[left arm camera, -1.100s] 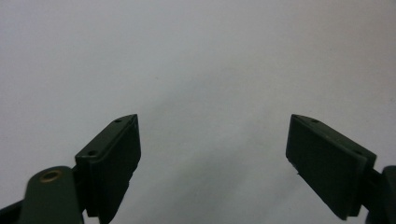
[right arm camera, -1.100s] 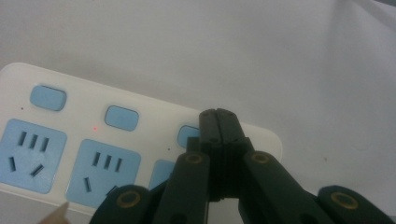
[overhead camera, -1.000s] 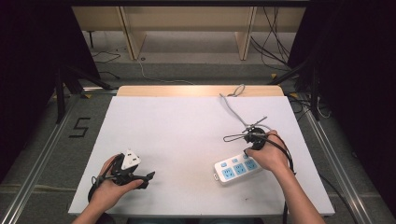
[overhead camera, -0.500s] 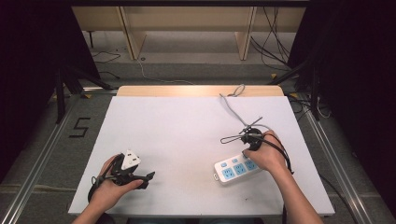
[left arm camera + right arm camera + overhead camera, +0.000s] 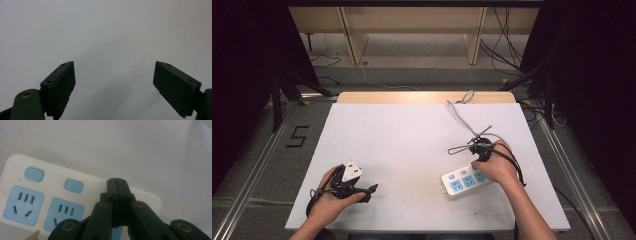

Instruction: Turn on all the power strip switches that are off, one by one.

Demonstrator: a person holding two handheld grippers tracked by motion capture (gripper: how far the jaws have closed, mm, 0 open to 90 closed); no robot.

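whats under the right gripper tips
The white power strip lies under the right gripper, whose jaws are shut. Two blue switches and two blue sockets show beside it. The part of the strip beneath the gripper is covered.

Table [image 5: 412,135]: rectangular, white matte top with a strip of pale wood along the far edge. Lying on it: one white power strip [image 5: 462,182] with blue sockets and blue switch buttons, near the right front corner, set at a slant; one grey cable [image 5: 458,114] curving from the far edge toward the right side.
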